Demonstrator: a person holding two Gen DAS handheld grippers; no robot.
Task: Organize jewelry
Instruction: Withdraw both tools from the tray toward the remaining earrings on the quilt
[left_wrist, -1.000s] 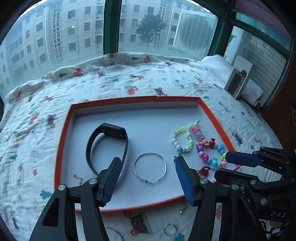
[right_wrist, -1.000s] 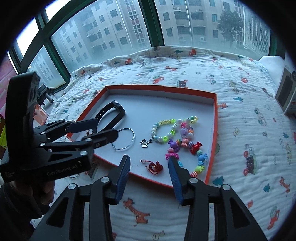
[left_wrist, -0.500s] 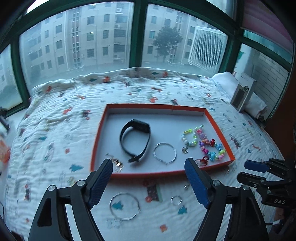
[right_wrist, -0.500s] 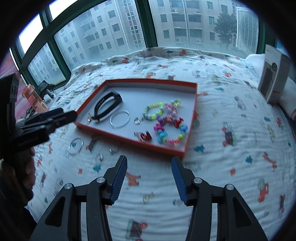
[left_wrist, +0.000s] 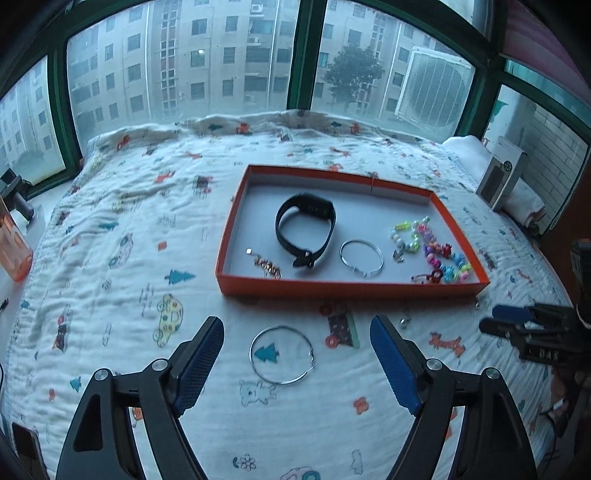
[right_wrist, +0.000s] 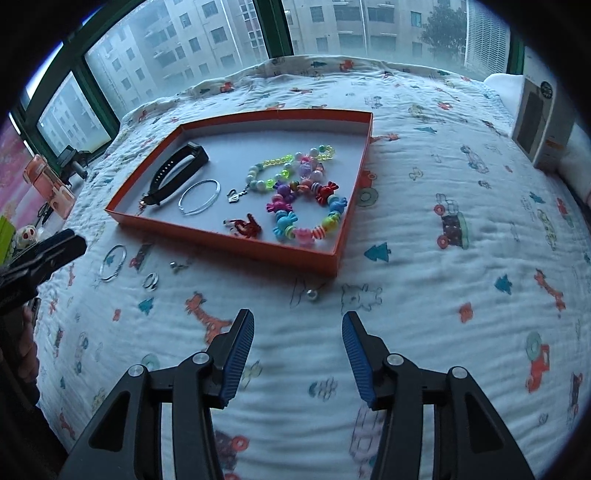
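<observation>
Loose silver hoop (left_wrist: 282, 354) lies flat on the bed quilt (left_wrist: 110, 206), lower centre of the left wrist frame, directly ahead of and between the left gripper (left_wrist: 297, 363) jaws, which stand wide and empty. The orange tray (left_wrist: 351, 288) sits beyond it. The right gripper (right_wrist: 298, 349), half open and empty, is judged farther off.

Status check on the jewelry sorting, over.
Left gripper and right gripper open, empty. Silver hoop lies on the quilt below the left jaws, outside the orange tray. Nothing blocking.
</observation>
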